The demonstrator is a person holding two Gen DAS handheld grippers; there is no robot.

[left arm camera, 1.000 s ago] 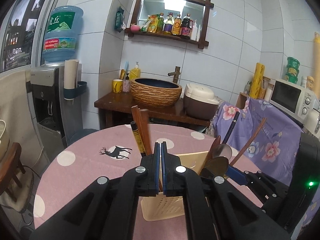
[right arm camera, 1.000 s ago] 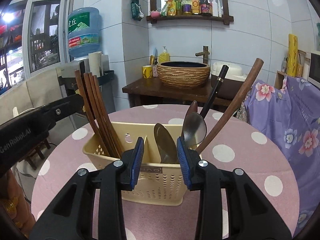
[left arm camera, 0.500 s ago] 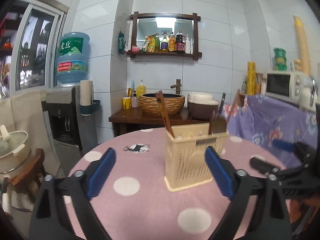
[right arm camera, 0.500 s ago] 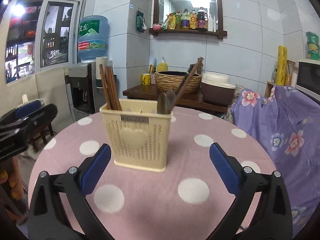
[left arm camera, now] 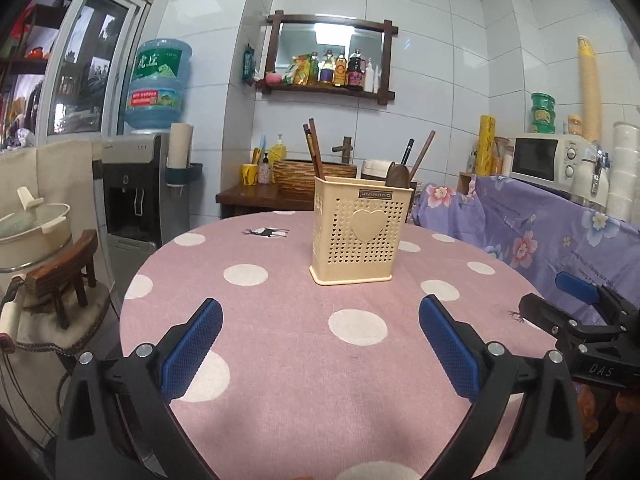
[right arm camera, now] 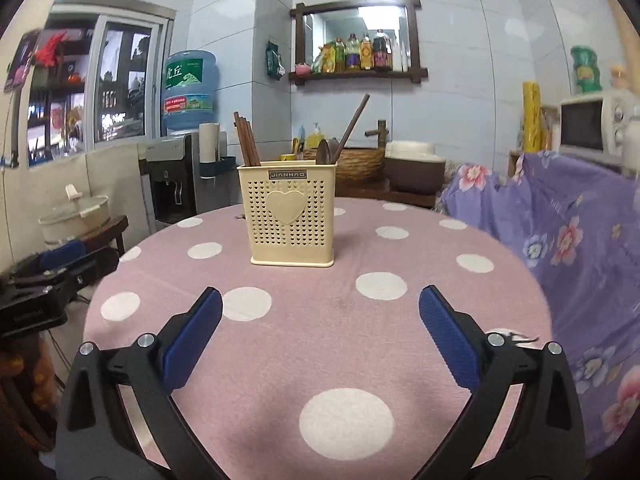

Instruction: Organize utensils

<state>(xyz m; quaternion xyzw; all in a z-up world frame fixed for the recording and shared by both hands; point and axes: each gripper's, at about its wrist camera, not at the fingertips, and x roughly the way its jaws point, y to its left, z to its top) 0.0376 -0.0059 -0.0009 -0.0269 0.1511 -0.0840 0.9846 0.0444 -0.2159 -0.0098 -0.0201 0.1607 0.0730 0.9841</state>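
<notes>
While both tools gape wide, left tool (left arm camera: 320, 336) and right tool (right arm camera: 320, 328) grasp nothing; the holder (left arm camera: 361, 229) stands mid-table (left arm camera: 280, 360), spoons (right arm camera: 326, 151) clearer from the right view.

White-tiled walls (left arm camera: 440, 60), wooden-framed mirror (left arm camera: 332, 44) (lamp reflected), water dispenser (left arm camera: 136, 192)

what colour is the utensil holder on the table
Cream-yellow, perforated, with a raised heart on its front; the utensil holder shows best in the right wrist view.
</notes>
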